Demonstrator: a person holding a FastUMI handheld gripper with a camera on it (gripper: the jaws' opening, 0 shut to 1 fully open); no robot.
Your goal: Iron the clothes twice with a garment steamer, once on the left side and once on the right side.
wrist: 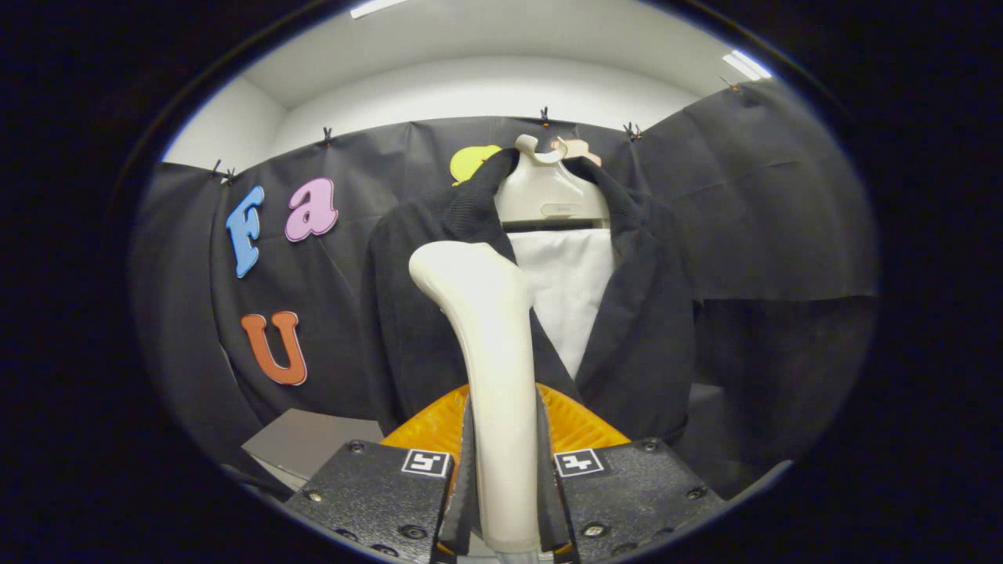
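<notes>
Gripper view: gripper (504, 478) clamps upright steamer (490, 345) (head toward jacket (627, 329)).

A black cloth wall (353, 313) spans the background, fastened along its top edge by small black clips (327, 135). Above it, at the top of the frame, a white wall (486, 90) meets a white ceiling with rectangular light panels (746, 66). A grey flat surface (313, 439) lies at lower left.
</notes>
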